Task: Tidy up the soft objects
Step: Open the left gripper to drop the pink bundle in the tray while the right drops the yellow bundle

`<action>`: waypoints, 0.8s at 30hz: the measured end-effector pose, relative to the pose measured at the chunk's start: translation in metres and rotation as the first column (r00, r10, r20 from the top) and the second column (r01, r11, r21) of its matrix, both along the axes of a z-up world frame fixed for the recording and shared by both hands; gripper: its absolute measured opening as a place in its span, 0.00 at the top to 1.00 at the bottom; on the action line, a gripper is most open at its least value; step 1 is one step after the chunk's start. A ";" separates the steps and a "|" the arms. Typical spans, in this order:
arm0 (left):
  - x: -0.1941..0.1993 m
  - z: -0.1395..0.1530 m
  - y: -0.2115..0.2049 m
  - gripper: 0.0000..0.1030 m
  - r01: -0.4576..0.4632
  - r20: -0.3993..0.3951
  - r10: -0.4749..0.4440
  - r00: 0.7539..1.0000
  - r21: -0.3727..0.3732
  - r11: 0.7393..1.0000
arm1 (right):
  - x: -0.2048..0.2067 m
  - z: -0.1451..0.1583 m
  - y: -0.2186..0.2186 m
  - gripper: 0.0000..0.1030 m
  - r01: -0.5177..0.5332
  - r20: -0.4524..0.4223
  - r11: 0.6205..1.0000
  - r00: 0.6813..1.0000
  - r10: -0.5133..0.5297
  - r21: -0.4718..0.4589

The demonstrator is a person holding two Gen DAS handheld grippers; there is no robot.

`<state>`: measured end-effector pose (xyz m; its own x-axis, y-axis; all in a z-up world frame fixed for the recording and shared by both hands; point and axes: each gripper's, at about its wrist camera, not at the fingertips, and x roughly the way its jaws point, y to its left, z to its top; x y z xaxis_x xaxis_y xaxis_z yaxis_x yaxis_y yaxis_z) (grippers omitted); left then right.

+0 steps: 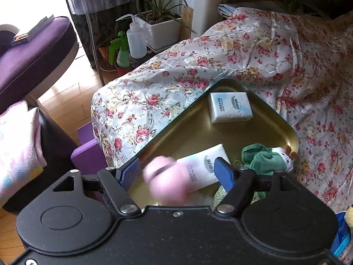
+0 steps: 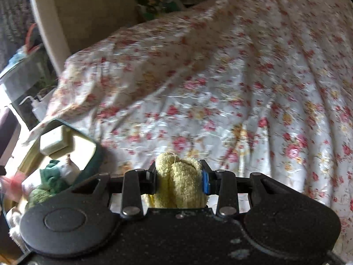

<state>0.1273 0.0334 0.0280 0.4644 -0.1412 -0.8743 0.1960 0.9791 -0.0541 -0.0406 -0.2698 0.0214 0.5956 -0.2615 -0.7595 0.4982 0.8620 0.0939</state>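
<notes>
Floral cloth (image 1: 275,50) covers the whole work surface in both views. The left wrist view shows the gold tray (image 1: 284,130) near the cloth's left edge, with a white tissue pack (image 1: 230,107) lying flat in its far corner. A second tissue pack (image 1: 203,167) lies tilted closer in, and a green plush (image 1: 262,160) with a white head rests against the tray's right rim. The left gripper (image 1: 178,172) hangs over the tray with its jaws apart. A blurred pink thing (image 1: 167,183) sits between them, and I cannot tell if the pads touch it; the blue right finger (image 1: 225,172) overlaps the tilted pack. This view alone shows the floor, a purple seat (image 1: 33,53), a white potted plant (image 1: 161,26) and a squeeze bottle (image 1: 135,39) beyond the cloth's edge.

The right wrist view shows what the left one only hints at: the right gripper (image 2: 179,177) is clenched on a yellow towel (image 2: 179,181), bunched between the pads and raised above the cloth. The tray (image 2: 94,154) appears here only at the far left, with the flat pack (image 2: 53,142) and the plush (image 2: 53,176) inside.

In front of the right gripper the cloth is wide and bare, only wrinkled. On the left side the room is smaller: the tray stands close to where the cloth drops to the floor.
</notes>
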 end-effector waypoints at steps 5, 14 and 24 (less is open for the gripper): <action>-0.006 0.006 -0.003 0.31 -0.017 -0.003 0.017 1.000 0.010 1.000 | 0.008 0.011 0.024 0.66 -0.066 0.020 0.998 0.998 0.065 0.024; -0.012 0.023 0.004 0.31 -0.045 0.013 0.045 0.999 -0.041 0.998 | 0.066 0.023 0.079 0.66 -0.151 0.027 0.985 0.988 0.150 0.084; -0.009 0.033 0.025 0.31 -0.111 -0.014 0.110 0.994 -0.144 0.983 | 0.157 0.035 0.146 0.62 -0.253 0.062 0.961 0.967 0.247 0.114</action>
